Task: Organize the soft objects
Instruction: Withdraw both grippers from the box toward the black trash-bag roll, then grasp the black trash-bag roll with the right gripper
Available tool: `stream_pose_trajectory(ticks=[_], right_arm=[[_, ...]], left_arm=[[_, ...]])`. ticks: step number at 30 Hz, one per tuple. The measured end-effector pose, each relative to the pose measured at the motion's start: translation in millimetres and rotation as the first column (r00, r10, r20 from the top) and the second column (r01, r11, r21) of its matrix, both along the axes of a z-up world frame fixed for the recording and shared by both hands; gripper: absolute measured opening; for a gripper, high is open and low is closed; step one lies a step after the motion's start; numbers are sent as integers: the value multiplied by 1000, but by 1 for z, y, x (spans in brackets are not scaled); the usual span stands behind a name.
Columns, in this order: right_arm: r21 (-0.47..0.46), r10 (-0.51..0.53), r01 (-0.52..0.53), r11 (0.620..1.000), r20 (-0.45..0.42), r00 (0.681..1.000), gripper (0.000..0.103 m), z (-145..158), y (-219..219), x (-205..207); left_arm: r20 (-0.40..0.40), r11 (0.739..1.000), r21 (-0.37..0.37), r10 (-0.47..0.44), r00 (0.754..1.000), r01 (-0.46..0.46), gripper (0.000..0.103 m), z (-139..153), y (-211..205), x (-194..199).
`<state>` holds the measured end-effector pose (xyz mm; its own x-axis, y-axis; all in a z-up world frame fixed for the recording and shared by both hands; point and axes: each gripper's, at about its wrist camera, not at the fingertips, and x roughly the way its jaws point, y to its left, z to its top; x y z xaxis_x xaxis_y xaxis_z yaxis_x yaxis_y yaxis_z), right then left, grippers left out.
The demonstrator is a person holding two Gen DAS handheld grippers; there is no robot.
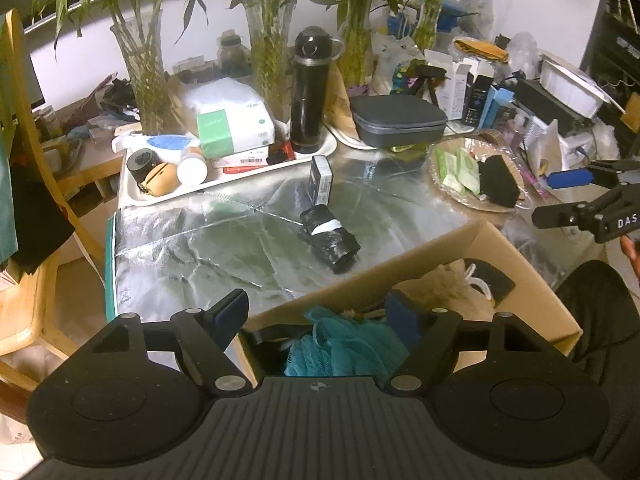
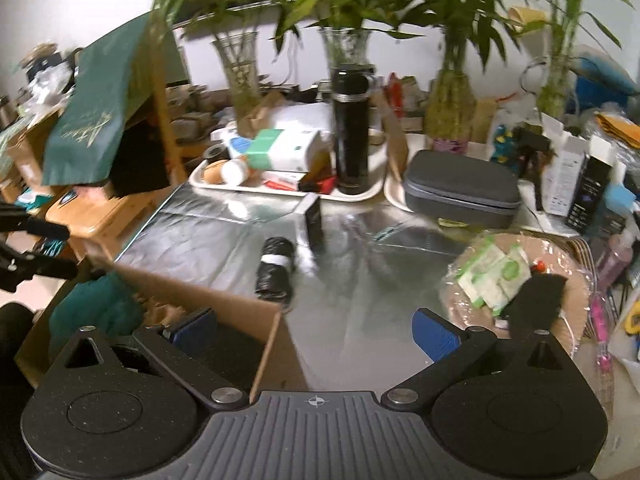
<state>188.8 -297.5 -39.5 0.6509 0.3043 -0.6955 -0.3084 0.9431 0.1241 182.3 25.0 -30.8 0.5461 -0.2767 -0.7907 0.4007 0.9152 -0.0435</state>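
A brown cardboard box (image 1: pixel 472 256) sits at the near edge of the shiny silver table cover (image 1: pixel 192 240). Some soft things are in it already: a teal mesh bath puff (image 1: pixel 340 350), something cream and fluffy (image 1: pixel 444 284) and a dark flat piece (image 1: pixel 490 280).

The left gripper (image 1: pixel 320 316) hangs right over the box with its jaws spread wide and nothing in them. The puff is just under it, between the blue pads (image 1: pixel 230 316). The right gripper (image 2: pixel 316 330) is over the box's corner and the bare silver cover. Its jaws are wide too, and they hold nothing.

One soft thing is not put away yet, I think. It is a black rolled bundle (image 1: pixel 330 242) with a white band around it, lying on its side on the cover, near the box but not touching it. A small dark box (image 1: pixel 322 180) stands just behind it.

The roll looks light and squishy (like rolled-up plastic bags). It should squash a bit when pinched and will not break. The plastic looks shiny, so it may slip. I would grab it across the middle, at the white band, where it is wrapped tight. Taking it by one loose end might let it unroll.

The bath puff looks light as well, and you could pinch it anywhere.
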Motion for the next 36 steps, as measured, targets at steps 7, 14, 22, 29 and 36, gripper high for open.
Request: stream_pose_trajectory(ticks=[7, 14, 22, 29, 36], right_arm=[[52, -54, 56, 997, -32, 998, 103, -11, -11, 14], [46, -49, 51, 998, -46, 998, 103, -24, -5, 32], [57, -35, 38, 998, -56, 998, 103, -34, -4, 59], [67, -39, 43, 997, -59, 998, 103, -48, -6, 84], [79, -54, 60, 995, -80, 995, 103, -67, -5, 105]], left_arm=[[-29, 1000, -3, 2, 1000, -3, 75, -4, 4, 15], [-16, 1000, -1, 6, 1000, -6, 75, -7, 9, 31], [-4, 1000, -17, 11, 1000, -11, 75, -16, 20, 52], [-30, 998, -42, 48, 998, -50, 75, -29, 32, 79], [-20, 998, -36, 56, 998, -57, 75, -45, 39, 97]])
